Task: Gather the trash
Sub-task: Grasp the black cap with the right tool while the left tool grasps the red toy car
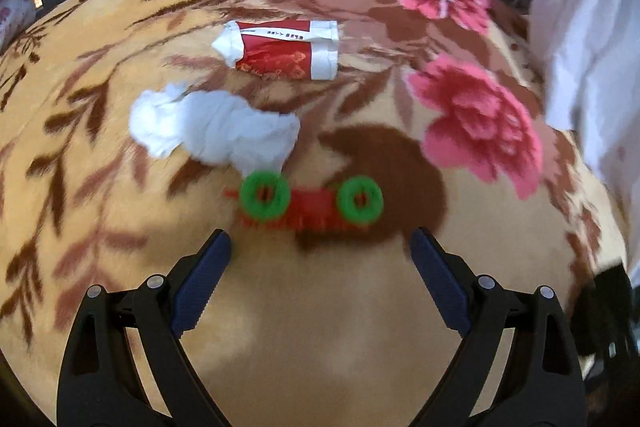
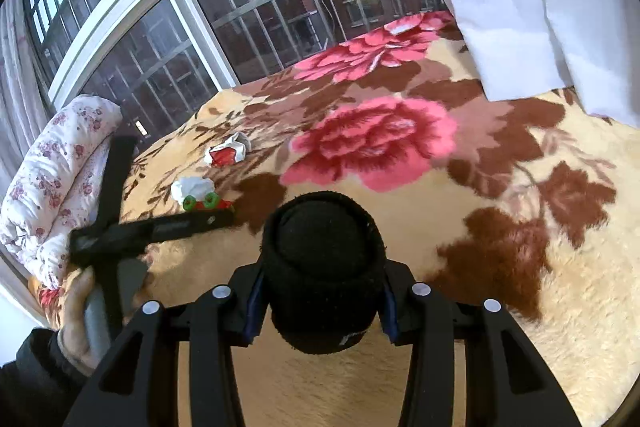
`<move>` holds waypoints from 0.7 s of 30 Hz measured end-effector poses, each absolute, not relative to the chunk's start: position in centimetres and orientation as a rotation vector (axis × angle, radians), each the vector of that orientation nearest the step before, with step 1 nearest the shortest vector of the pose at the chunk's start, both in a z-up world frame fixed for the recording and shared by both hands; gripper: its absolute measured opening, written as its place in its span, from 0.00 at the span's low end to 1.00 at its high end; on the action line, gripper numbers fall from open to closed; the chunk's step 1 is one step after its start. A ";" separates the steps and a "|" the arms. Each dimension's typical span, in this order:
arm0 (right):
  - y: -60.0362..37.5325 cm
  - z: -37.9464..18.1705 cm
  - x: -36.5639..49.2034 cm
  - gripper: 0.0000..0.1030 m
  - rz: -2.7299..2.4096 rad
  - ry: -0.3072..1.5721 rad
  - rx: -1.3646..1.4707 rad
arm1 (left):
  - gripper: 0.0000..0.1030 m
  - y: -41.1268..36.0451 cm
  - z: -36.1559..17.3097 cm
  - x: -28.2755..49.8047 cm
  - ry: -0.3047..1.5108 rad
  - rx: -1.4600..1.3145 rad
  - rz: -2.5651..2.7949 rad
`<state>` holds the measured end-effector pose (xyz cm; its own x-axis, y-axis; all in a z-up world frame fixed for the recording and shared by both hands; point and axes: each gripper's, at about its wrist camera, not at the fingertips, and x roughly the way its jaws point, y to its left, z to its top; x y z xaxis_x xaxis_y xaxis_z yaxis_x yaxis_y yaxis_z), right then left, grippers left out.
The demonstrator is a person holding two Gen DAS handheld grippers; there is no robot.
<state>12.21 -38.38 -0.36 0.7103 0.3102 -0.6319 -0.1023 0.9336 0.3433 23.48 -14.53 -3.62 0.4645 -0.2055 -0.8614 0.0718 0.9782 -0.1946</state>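
Observation:
A crumpled white tissue [image 1: 212,127], a crushed red-and-white paper cup [image 1: 284,47] and a red toy with two green wheels [image 1: 310,201] lie on the floral blanket [image 1: 100,187]. My left gripper [image 1: 320,243] hangs open just short of the toy, nothing between its fingers. In the right wrist view my right gripper [image 2: 320,307] is shut on a black fuzzy roll of fabric [image 2: 320,259], its blue pads pressing both sides. That view also shows the tissue [image 2: 192,187], the cup [image 2: 228,153], the toy [image 2: 206,202] and the left gripper [image 2: 228,217] at the left.
A folded flowered quilt [image 2: 60,167] lies at the bed's left end under a barred window [image 2: 200,27]. White curtain [image 2: 540,7] hangs at the right. A person's hand [image 2: 76,315] holds the left gripper's handle.

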 end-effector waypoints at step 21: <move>-37.4 -1.7 10.0 0.43 0.273 0.740 0.330 | 0.64 -12.9 -0.5 18.3 0.909 -0.133 -0.264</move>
